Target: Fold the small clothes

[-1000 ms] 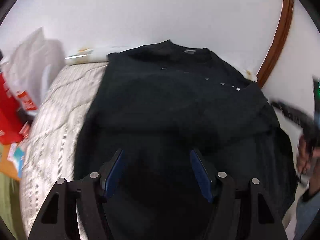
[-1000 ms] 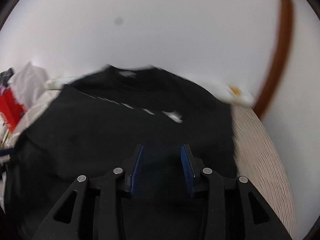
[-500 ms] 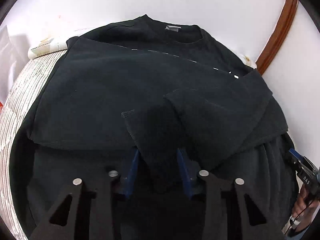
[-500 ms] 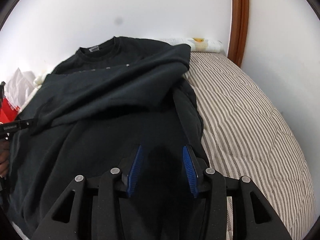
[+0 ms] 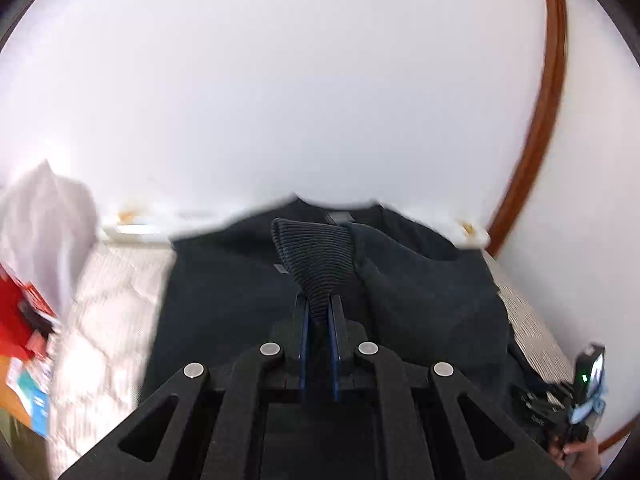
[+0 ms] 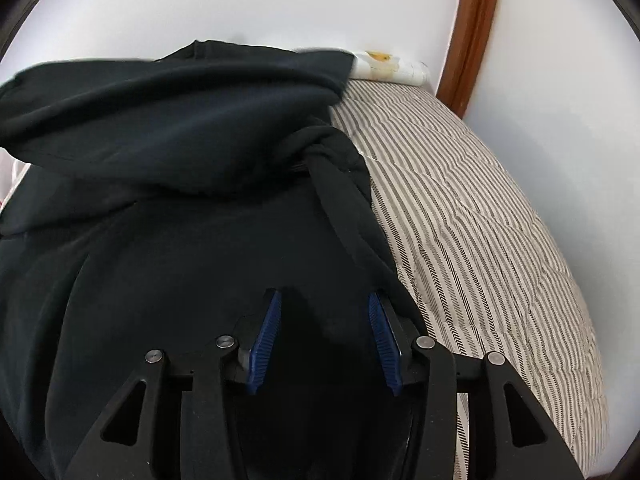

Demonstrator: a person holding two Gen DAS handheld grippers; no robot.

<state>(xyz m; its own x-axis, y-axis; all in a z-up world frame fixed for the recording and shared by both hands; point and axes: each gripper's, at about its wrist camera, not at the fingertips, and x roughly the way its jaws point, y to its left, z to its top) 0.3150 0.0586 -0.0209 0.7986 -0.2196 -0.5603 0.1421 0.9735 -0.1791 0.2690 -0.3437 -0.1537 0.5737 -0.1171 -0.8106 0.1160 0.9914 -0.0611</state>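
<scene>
Pinching the ribbed cuff [image 5: 316,264], your left gripper [image 5: 319,320] has its jaws shut on it above the black sweatshirt [image 6: 192,216]; your right gripper [image 6: 324,320], jaws just widening, part-open, hovers over cloth beside the striped bed [image 6: 480,240].

The left tool [image 5: 319,312] is clamped on a ribbed cuff [image 5: 314,258]. The right tool [image 6: 324,312] is held apart, its jaws just widened, nothing pinched.

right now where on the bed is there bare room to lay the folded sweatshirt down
Bare striped mattress lies right of the black sweatshirt, out to the white wall. A narrower bare strip runs along its other side, bordered by red packaging and a white bag: crowded there. The left gripper pinches the ribbed cuff; the right gripper hovers open.
</scene>
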